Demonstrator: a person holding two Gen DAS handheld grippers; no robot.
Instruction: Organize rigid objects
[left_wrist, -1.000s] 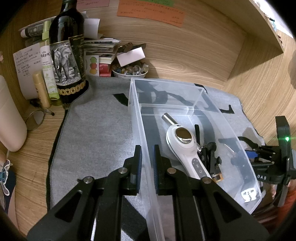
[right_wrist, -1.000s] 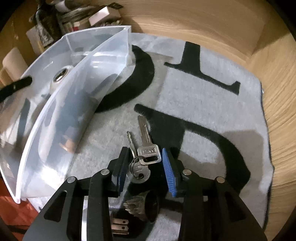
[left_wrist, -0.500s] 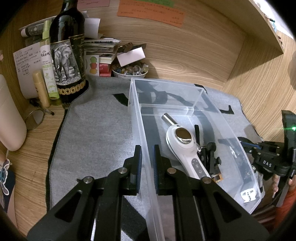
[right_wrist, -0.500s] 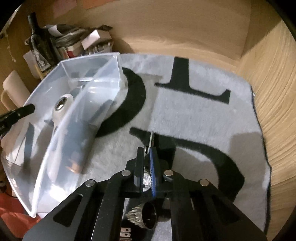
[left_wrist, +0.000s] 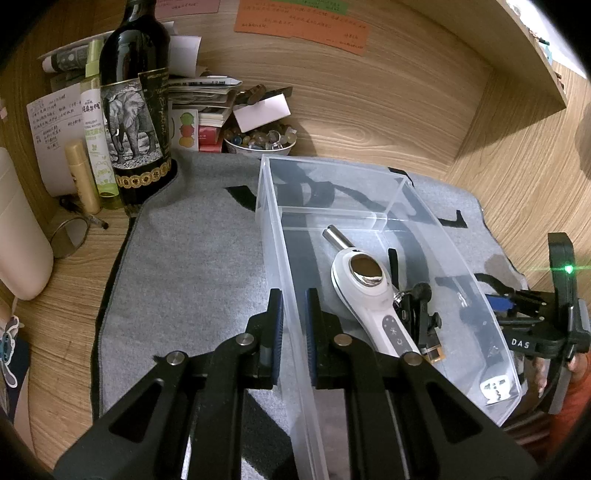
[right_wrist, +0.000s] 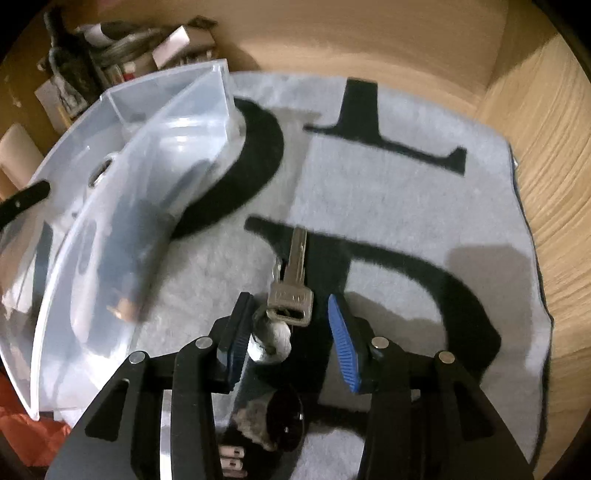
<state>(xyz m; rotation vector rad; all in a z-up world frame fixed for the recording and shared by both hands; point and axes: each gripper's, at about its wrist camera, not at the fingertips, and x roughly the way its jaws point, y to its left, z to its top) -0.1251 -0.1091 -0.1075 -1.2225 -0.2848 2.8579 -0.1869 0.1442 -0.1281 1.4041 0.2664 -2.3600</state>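
Left hand-held gripper (left_wrist: 294, 325): fingers clenched on the near-left wall of the clear plastic bin (left_wrist: 280, 258), one pad outside the wall, one inside.

Bin contents, ahead and to the right of that gripper: white handheld device (left_wrist: 364, 291) with a round metal face, lying lengthwise; a small black clamp-like part (left_wrist: 421, 317) touching its right side. The bin stands on a grey mat (left_wrist: 192, 266) with black lettering, laid on the wooden surface (left_wrist: 55, 288).

Right hand-held gripper (right_wrist: 286, 328): released, blue pads spread wide. The key bunch (right_wrist: 291, 280) lies on the mat between the fingertips, nearer the left pad; the long key blade points away from the gripper. I cannot tell whether the left pad touches the bunch.

A dark round object (right_wrist: 280, 417) lies below the gripper's body, beside a blurred plug-like item. The bin is to the left of this gripper.

Beyond the left gripper, far left: dark bottle (left_wrist: 135, 110) with an elephant label.
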